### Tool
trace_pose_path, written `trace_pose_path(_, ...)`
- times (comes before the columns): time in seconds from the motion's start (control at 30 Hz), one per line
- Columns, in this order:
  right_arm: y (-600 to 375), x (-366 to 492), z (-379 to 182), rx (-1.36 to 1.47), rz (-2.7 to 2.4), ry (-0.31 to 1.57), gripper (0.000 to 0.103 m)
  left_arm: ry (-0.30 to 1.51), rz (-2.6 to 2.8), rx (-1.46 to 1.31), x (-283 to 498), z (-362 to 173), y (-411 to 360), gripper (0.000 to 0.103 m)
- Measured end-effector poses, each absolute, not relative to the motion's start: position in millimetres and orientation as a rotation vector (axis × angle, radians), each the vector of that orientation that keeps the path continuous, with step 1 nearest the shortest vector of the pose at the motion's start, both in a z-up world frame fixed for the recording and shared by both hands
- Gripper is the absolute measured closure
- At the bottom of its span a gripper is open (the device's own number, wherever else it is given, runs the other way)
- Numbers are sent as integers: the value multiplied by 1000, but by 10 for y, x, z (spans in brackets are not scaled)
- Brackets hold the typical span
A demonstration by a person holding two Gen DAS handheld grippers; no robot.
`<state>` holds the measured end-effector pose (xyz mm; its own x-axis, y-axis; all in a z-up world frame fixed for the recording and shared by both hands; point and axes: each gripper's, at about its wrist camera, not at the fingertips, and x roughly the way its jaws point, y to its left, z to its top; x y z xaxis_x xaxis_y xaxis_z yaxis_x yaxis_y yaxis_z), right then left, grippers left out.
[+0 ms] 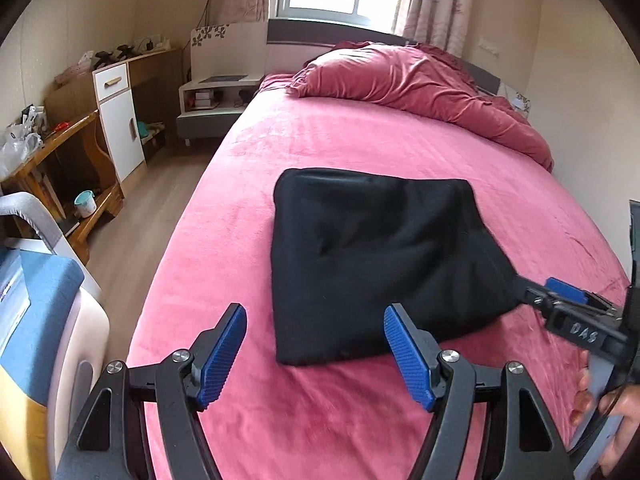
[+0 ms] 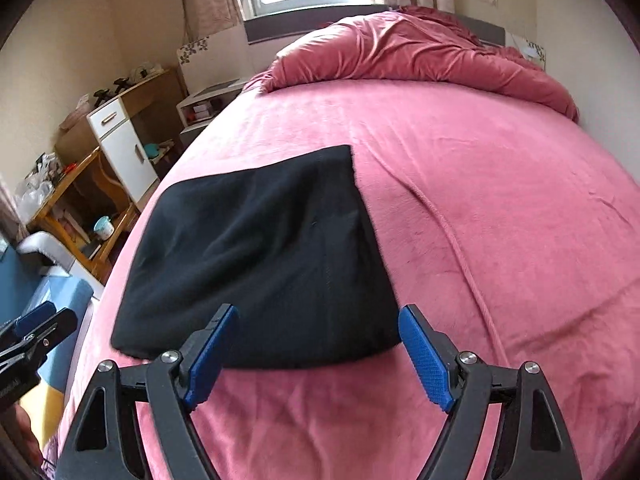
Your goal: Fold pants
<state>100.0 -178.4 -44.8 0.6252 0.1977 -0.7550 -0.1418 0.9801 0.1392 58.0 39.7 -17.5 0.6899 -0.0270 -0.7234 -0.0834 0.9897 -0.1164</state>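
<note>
1 folded pants [image 1: 376,264], 2 tongs apart

The left tongs [image 1: 316,354] are held wide open and empty, angled down above the near edge of the folded pants [image 1: 372,260]. The right tongs [image 2: 318,354] are likewise spread and empty over that edge. A hand [image 1: 608,412] is seen gripping the right handle.

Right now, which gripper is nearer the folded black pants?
Close call, probably right. The right gripper hangs open over the near edge of the pants. The left gripper is open at their near left corner, mostly over the bed sheet.
</note>
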Motion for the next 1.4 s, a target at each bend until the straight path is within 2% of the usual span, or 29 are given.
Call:
trace_pose_path(0.47, -1541, 417, -449, 1, 159, 836, 18, 783, 56, -150, 85, -151, 352, 30)
trace_pose_path(1.4, -1493, 234, -372, -45, 152, 813, 16, 756, 126, -118, -39, -118, 339, 30)
